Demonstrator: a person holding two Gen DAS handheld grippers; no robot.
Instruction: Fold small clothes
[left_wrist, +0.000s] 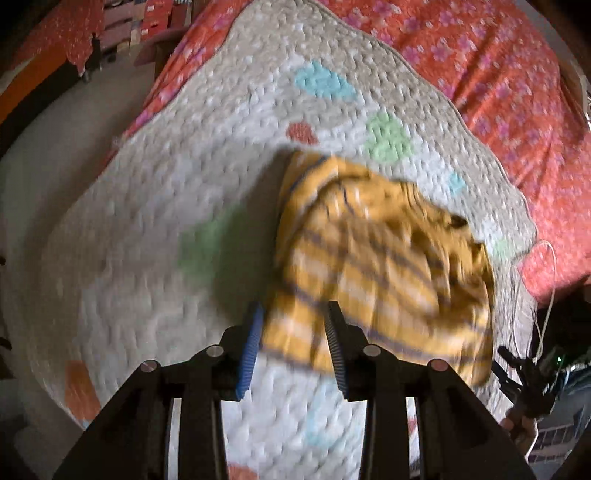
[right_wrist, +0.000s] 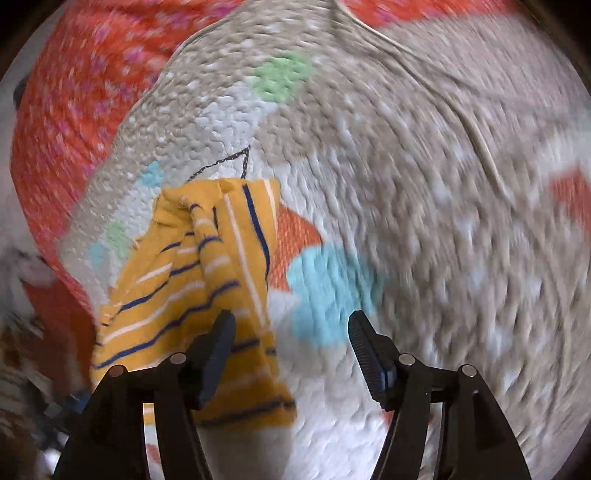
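Observation:
A small yellow garment with navy and white stripes (left_wrist: 376, 258) lies bunched on a white quilted mat (left_wrist: 184, 166). My left gripper (left_wrist: 295, 332) is open, its jaws apart on either side of the garment's near edge. In the right wrist view the same garment (right_wrist: 192, 280) lies at the left on the mat (right_wrist: 406, 184). My right gripper (right_wrist: 291, 332) is open and empty, its left finger (right_wrist: 218, 350) over the garment's right edge. Both views are motion blurred.
The mat has pastel patches and lies on a red floral bedspread (left_wrist: 480, 66). The bed's left edge drops to the floor (left_wrist: 48, 147). A white cord (left_wrist: 546, 295) hangs at the right. A thin cable (right_wrist: 461, 110) crosses the mat.

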